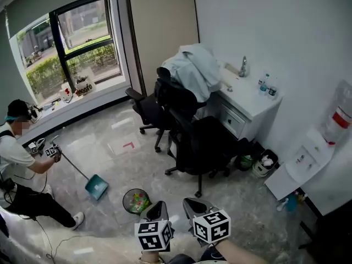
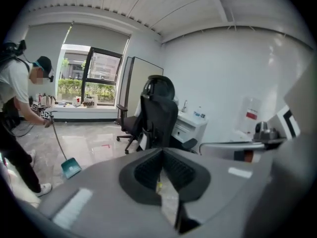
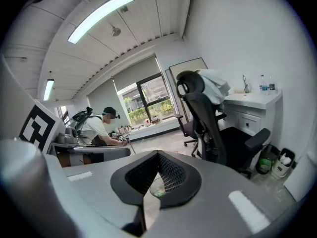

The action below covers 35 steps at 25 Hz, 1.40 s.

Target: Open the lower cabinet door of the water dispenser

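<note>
Both empty: left gripper [image 1: 159, 208] and right gripper [image 1: 193, 205] have jaws pressed together, nothing between them, low centre in the head view. Water dispenser [image 1: 308, 157] stands upright against the right wall, well apart, ahead and to the right. Its lower cabinet door [image 1: 283, 185] is steeply foreshortened; can't make out a handle. Right gripper is nearer, so I'd lead with it, going right past the office chair [image 1: 203, 142].

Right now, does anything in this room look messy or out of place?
A pale garment is heaped over the back of a black office chair beside the sink counter, not hung up. A round wastebasket with colourful rubbish inside stands out in the middle of the floor.
</note>
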{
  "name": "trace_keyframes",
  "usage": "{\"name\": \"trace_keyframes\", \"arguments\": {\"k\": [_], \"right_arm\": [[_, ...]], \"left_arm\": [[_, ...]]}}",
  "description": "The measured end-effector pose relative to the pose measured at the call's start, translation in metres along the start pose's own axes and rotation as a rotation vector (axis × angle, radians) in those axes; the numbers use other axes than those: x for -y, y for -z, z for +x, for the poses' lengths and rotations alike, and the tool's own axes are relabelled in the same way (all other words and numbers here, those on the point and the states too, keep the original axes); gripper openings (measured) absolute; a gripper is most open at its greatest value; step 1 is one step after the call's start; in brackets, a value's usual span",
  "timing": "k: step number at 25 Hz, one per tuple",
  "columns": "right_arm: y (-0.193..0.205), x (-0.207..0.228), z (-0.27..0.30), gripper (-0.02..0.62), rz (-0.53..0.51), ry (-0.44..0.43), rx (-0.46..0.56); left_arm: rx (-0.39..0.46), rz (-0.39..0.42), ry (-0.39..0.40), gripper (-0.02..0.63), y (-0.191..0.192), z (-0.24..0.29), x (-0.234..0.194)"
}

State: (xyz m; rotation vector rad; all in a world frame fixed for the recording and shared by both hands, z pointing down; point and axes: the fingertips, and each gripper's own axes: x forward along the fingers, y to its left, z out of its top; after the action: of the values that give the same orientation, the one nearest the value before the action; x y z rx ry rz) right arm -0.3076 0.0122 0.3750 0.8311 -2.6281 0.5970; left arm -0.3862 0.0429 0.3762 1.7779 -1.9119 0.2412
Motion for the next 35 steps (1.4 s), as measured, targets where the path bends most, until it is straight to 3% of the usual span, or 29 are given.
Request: {"name": "trace_keyframes", "arguments": {"k": [5,13,26,35], "right_arm": [[-0.009,0.120,-0.061,-0.002,0.025,0.127,0.025],[0.007,0.284,-0.173,-0.002,0.153,0.379,0.090],[0.076,0.461,-0.334,-0.002,0.481,0.846,0.172],[0.109,0.610,-0.380,-0.002,0.645,1.053,0.176]], "left_arm": [[-0.027,0.045,0.088,0.007,0.000,0.062,0.112],[-0.097,0.169,0.313,0.008,0.019,0.143,0.293],[-0.277,0.453,0.736,0.008,0.068,0.228,0.543],[-0.369,0.623,0.935,0.007,0.110,0.334,0.674]]}}
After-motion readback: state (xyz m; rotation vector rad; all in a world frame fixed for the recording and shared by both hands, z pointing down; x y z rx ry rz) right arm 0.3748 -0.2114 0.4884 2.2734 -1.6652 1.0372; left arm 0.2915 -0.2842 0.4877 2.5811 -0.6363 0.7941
